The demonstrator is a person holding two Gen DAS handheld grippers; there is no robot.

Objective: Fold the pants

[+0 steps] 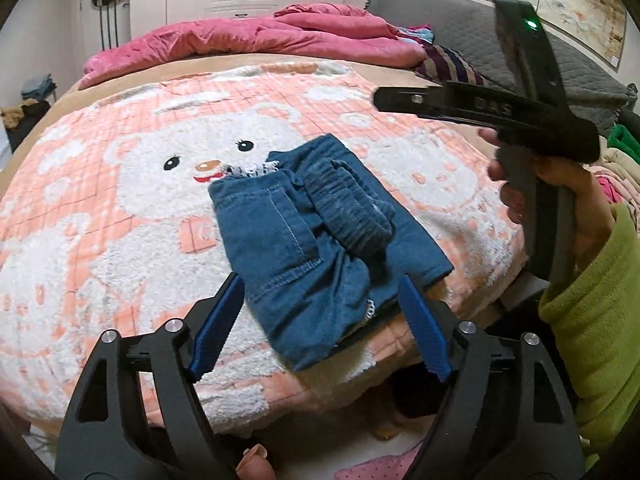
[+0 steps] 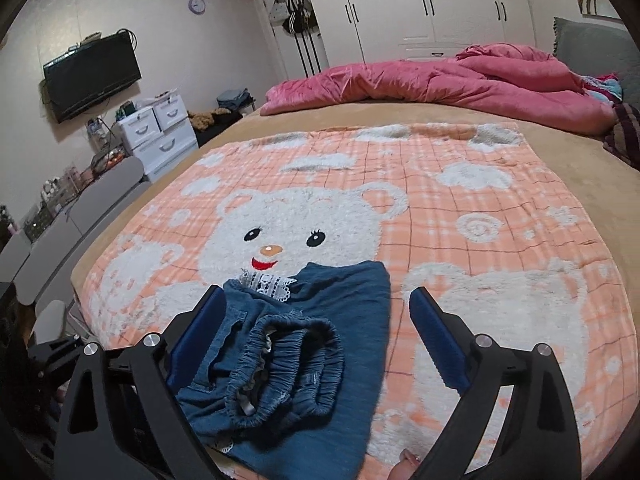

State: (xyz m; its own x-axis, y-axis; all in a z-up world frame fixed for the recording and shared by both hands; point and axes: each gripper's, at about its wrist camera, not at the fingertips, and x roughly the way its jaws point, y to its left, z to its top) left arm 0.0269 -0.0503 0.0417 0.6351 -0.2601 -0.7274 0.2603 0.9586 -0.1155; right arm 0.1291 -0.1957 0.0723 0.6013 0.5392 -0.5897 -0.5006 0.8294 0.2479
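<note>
Small blue denim pants (image 1: 320, 232) lie folded into a compact bundle on the pink bear blanket (image 1: 120, 200), near the bed's front edge. The elastic waistband (image 2: 288, 364) lies bunched on top and a white lace trim (image 2: 268, 285) shows at the far end. My left gripper (image 1: 320, 320) is open and empty, hovering above the near end of the pants. My right gripper (image 2: 316, 340) is open and empty over the bundle; in the left wrist view its body (image 1: 520, 112) is held up at the right by a hand in a green sleeve.
A pink quilt (image 2: 440, 80) is heaped at the back of the bed. A grey headboard cushion (image 1: 500, 40) and a pile of clothes (image 1: 616, 168) sit at the right. A TV (image 2: 92, 76) and white drawers (image 2: 160, 136) stand at the left wall.
</note>
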